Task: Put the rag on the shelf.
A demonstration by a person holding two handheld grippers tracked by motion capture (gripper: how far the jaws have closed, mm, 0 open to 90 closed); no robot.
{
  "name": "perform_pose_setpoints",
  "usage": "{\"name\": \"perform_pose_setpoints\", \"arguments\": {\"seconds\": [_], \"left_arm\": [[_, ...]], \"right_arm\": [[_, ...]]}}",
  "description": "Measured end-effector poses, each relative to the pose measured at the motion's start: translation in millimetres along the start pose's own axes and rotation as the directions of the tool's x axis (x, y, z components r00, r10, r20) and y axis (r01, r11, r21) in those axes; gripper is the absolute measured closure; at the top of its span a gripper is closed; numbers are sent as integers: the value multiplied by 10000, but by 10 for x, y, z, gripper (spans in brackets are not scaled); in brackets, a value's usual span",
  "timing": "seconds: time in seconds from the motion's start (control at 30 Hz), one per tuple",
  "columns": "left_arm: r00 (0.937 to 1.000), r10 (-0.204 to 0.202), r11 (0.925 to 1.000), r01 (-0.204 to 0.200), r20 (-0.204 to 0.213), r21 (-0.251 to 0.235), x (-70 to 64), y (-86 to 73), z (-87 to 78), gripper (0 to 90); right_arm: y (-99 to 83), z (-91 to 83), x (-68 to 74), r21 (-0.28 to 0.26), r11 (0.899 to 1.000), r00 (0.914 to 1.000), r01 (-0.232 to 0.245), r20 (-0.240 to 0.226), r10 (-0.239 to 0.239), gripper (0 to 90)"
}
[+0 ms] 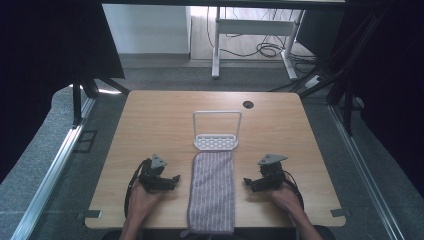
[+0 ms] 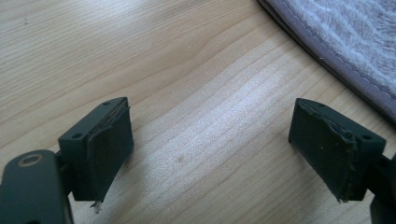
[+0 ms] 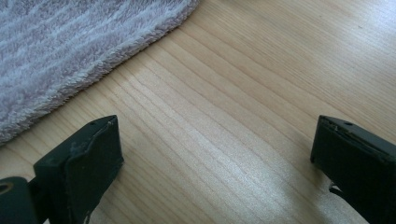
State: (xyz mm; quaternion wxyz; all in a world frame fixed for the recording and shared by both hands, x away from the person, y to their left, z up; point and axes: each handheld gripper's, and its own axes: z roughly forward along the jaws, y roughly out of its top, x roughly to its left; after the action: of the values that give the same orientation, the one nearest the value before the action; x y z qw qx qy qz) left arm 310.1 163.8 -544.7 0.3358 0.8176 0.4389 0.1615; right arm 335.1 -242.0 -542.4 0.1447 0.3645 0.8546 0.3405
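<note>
Wooden table, dark curtains around. High view: striped towel lies flat, near end over the table edge, white rack just beyond its far end; left gripper and right gripper flank the towel, clear of it.

Left gripper view: jaws apart, empty, towel beside.

Right gripper view: same, towel near.

Risk: pinching a single layer could drag the towel into the rack.

We saw that each black tool, the left tool and the right tool, carried a grey three-cornered plate on top and trailed a black cable. Its two jaws were blocky, faced with worn dark pads and small screw holes. Our forearms were bare of sleeves.
</note>
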Motion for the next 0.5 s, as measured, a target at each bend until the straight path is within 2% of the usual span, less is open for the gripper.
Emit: {"name": "perform_pose_setpoints", "arguments": {"seconds": [0.17, 0.3, 0.5], "left_arm": [[10000, -55, 10000, 55, -32, -19, 4, -6, -9, 136], [9999, -130, 9999, 130, 52, -45, 18, -14, -20, 144], [9997, -188, 9998, 188, 158, -50, 13, 34, -53, 158]], "right_arm": [[11, -10, -9, 88, 9999, 10000, 52, -34, -51, 41], [29, -34, -10, 214, 9997, 9999, 102, -122, -100, 95], [71, -56, -23, 365, 9993, 9996, -87, -273, 97, 128]]}}
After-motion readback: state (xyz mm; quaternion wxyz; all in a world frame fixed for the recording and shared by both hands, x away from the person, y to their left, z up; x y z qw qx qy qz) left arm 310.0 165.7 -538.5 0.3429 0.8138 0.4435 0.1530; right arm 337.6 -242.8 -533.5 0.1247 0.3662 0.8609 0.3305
